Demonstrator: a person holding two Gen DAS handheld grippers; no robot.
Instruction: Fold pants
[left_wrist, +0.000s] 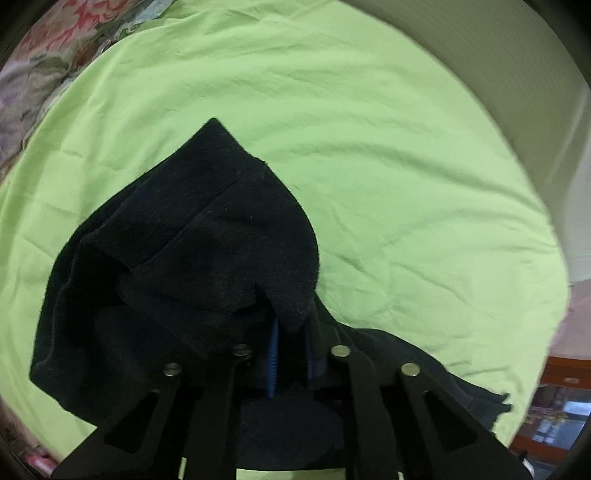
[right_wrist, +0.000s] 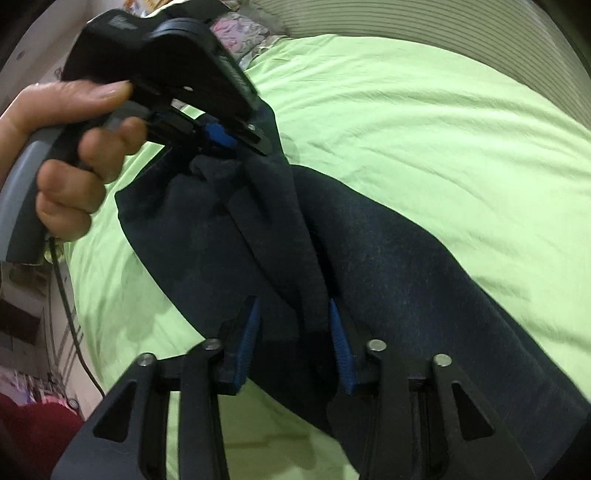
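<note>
The dark navy pants (left_wrist: 192, 251) lie bunched on a light green bedsheet (left_wrist: 351, 147). My left gripper (left_wrist: 290, 343) is shut on a fold of the pants, its blue pads mostly buried in cloth. In the right wrist view the pants (right_wrist: 388, 258) hang stretched between both grippers above the sheet (right_wrist: 443, 122). My right gripper (right_wrist: 295, 332) has its blue pads around a gathered fold of the pants. The left gripper (right_wrist: 236, 142), held by a hand (right_wrist: 70, 155), also shows there at upper left, clamped on the pants' edge.
A floral blanket (left_wrist: 48, 62) lies at the bed's far left. A ribbed beige wall or headboard (left_wrist: 498, 74) borders the bed on the right. A black cable (right_wrist: 70, 321) hangs beside the bed's left edge.
</note>
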